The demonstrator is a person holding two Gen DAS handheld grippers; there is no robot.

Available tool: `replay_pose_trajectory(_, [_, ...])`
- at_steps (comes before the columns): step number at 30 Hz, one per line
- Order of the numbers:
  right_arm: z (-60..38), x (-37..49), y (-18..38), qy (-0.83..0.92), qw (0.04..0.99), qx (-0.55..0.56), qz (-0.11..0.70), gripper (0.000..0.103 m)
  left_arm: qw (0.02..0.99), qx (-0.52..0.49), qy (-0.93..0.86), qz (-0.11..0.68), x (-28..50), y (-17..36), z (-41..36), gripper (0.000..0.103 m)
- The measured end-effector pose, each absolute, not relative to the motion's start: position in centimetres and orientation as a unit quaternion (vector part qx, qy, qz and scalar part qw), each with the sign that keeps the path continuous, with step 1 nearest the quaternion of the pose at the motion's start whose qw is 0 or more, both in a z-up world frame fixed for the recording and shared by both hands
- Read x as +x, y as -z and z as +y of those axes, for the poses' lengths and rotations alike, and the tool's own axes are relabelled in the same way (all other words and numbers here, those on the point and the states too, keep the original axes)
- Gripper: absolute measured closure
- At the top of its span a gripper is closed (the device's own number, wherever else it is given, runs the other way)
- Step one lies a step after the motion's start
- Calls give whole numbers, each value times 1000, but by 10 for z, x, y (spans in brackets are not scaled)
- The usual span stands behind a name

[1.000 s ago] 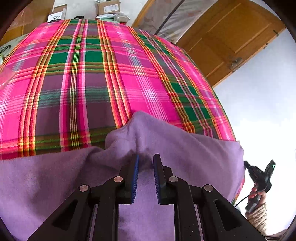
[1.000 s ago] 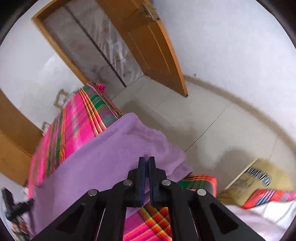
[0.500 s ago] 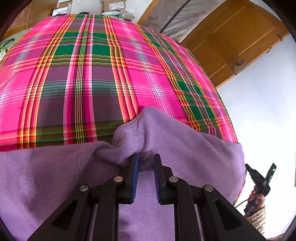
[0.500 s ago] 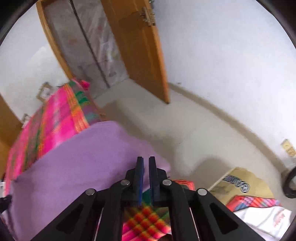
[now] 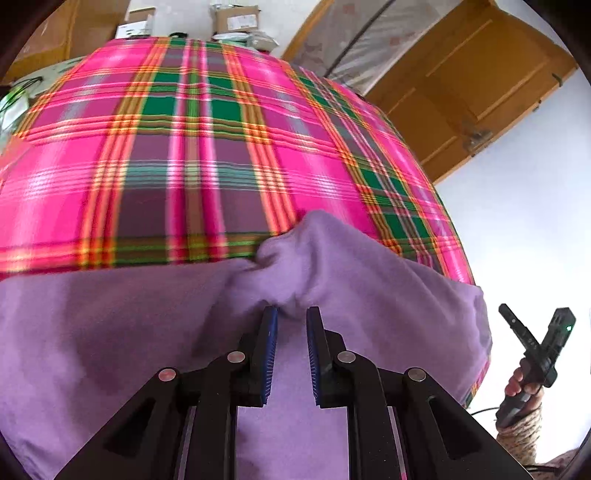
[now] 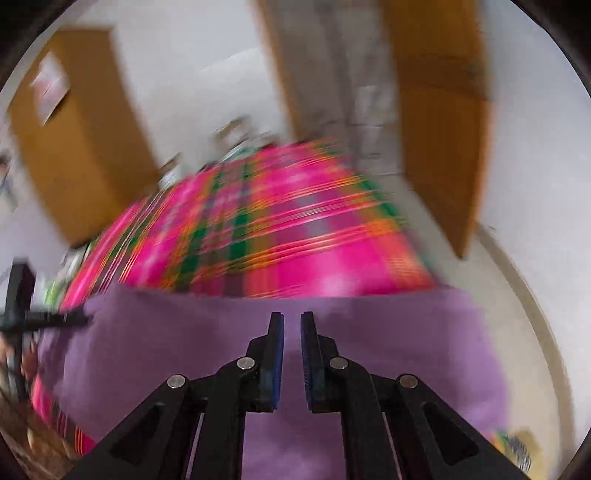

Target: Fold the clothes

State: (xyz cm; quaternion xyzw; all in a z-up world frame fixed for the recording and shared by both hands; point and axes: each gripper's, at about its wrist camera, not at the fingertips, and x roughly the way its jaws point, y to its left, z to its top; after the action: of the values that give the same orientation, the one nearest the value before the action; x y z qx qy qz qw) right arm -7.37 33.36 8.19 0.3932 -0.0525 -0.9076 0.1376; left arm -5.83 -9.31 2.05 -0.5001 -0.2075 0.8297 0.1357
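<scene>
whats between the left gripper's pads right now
A bunched fold of the purple cloth sits between the left gripper tips, seen in the left wrist view; the pads look slightly apart around it.

**A room in a home, likely a bedroom**

You are looking at a domestic interior. A bright pink, green and orange plaid cloth (image 5: 207,155) covers a broad raised surface that fills much of both views; whether it is a bed or a table cannot be told. Beyond it stands a panelled wooden door (image 5: 476,77) with a metal latch, set against plain white walls (image 5: 528,206). Cardboard boxes (image 5: 236,18) sit stacked past the far edge of the cloth. In the blurred right wrist view, a tall wooden cabinet (image 6: 77,140) stands by the wall, and a pale floor (image 6: 517,295) runs beside the covered surface.
</scene>
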Motion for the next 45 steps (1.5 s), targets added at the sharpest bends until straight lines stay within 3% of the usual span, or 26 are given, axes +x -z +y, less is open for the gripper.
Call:
replay_pose_trajectory(7, [228, -101, -67, 871, 273, 409, 3, 94, 99, -489, -838, -221, -42, -24, -126, 87])
replay_pose_trajectory(17, [139, -100, -67, 831, 373, 413, 17, 94, 0, -426, -860, -282, -7, -40, -210, 87])
replay_pose_trajectory(25, [44, -60, -67, 784, 471, 401, 54, 82, -65, -428, -845, -313, 23, -29, -259, 85])
replay_pose_trajectory(35, [-66, 20, -71, 725, 571, 360, 138, 66, -76, -424, -823, -370, 83, -10, -297, 85])
replay_pose_trajectory(42, [-132, 49, -49, 728, 552, 341, 221, 64, -68, -434, -809, -392, 99, 5, -298, 85])
replay_pose_trajectory(45, [-145, 49, -40, 747, 505, 345, 259, 69, -62, -433, -807, -397, 102, 8, -298, 85])
